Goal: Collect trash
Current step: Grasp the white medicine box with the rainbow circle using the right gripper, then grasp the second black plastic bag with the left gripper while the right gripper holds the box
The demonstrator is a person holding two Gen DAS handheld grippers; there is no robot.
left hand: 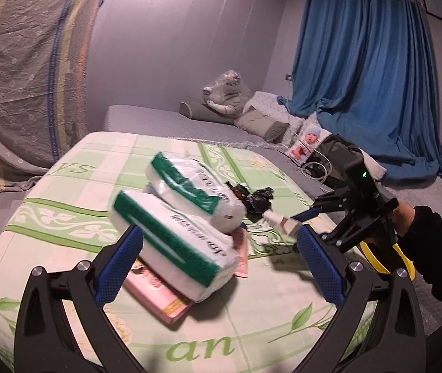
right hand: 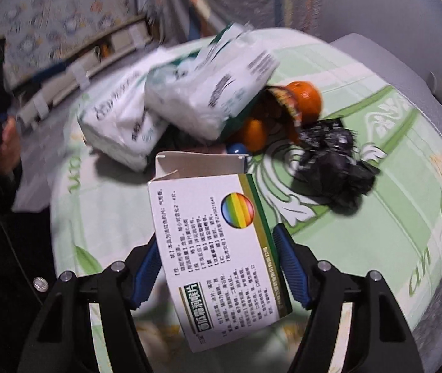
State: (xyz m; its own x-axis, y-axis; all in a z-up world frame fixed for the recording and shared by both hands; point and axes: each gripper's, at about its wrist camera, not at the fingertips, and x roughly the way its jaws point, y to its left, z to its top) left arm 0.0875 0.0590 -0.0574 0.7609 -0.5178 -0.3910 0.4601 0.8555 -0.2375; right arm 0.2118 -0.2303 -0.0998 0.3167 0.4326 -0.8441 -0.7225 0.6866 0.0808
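Observation:
My right gripper (right hand: 217, 267) is shut on a white medicine box (right hand: 217, 255) with a rainbow circle and an open top flap, held above the green-patterned bed sheet (right hand: 407, 205). In the left wrist view the same box (left hand: 278, 220) shows small in the right gripper (left hand: 295, 222). My left gripper (left hand: 221, 264) is open, its blue pads either side of two green-and-white tissue packs (left hand: 174, 242). A crumpled black plastic bag (right hand: 335, 161) lies on the sheet, also in the left wrist view (left hand: 256, 200).
A pink flat box (left hand: 161, 298) lies under the tissue packs. Oranges (right hand: 306, 98) and a snack wrapper sit behind the packs (right hand: 208, 93). Grey mattress with pillows (left hand: 261, 124), a baby-picture pack (left hand: 306, 144) and blue curtain (left hand: 366, 62) lie beyond.

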